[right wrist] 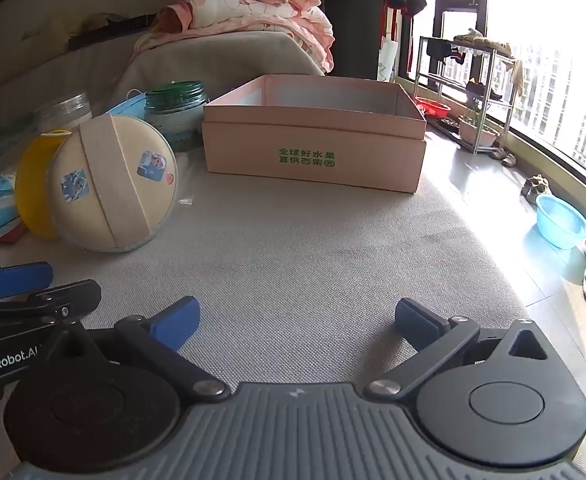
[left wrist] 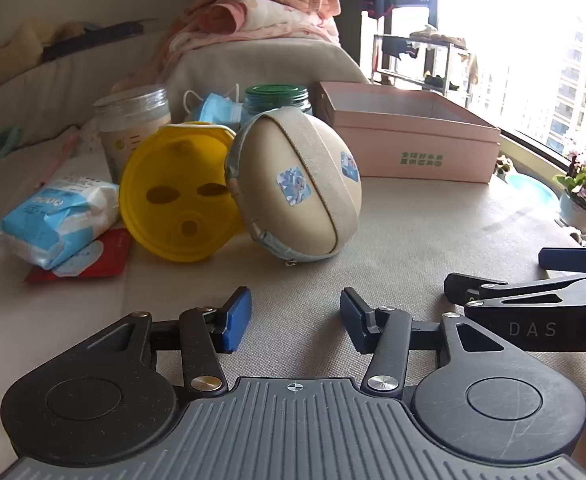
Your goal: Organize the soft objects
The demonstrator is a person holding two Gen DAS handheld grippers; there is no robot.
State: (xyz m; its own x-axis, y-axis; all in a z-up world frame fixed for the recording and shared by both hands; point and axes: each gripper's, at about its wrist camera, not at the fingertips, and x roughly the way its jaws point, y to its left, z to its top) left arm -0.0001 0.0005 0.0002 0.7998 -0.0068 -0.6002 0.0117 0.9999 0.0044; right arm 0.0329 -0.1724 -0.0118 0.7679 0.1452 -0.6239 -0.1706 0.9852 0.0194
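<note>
On the beige mat we hold both tools low and empty: our left gripper (left wrist: pixel 296 318) with jaws partly parted, our right gripper (right wrist: pixel 297 322) spread wide. At eleven o'clock from the left gripper sits the round beige cushion (left wrist: pixel 293 184), leaning on a yellow bowl (left wrist: pixel 177 196), with a wipes pack (left wrist: pixel 59 220) further left and a blue face mask (left wrist: pixel 213 106) behind. At twelve o'clock from the right gripper the pink box (right wrist: pixel 313 152) stands open. We would likely pinch the cushion's strap squarely, then lift clear of the bowl.
</note>
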